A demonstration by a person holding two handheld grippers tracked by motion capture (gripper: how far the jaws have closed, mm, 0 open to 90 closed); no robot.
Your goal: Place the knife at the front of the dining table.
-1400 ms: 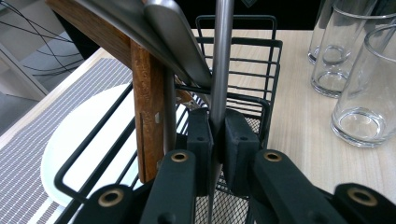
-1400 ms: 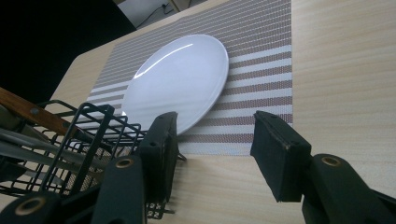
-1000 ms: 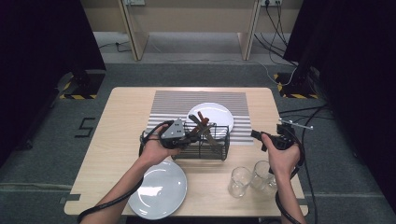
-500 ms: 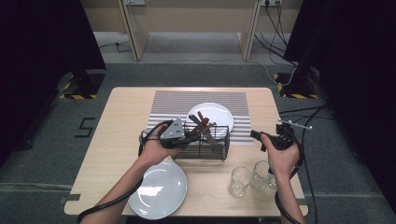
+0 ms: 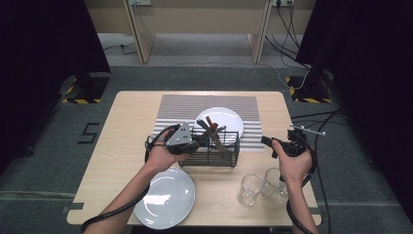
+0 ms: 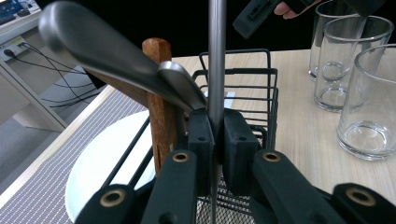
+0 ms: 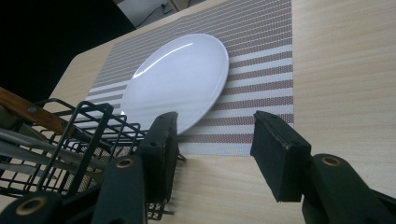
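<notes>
A black wire basket (image 5: 214, 158) stands at the table's middle with several utensils in it, some with wooden handles (image 6: 158, 93). My left gripper (image 5: 196, 144) reaches into it from the left. In the left gripper view its pads (image 6: 201, 140) are shut on a thin upright steel utensil handle (image 6: 216, 56), with a broad steel handle (image 6: 107, 56) slanting just beside it. My right gripper (image 5: 268, 144) hovers to the right of the basket; its jaws (image 7: 212, 140) stand wide open with nothing between them, facing the basket rim (image 7: 93, 109) and a white plate (image 7: 177, 79).
The white plate (image 5: 229, 119) lies on a striped placemat (image 5: 170, 109) behind the basket. A second white plate (image 5: 165, 197) sits at the front edge. Two empty glasses (image 5: 251, 189) (image 5: 275, 185) stand at the front right, close under my right hand.
</notes>
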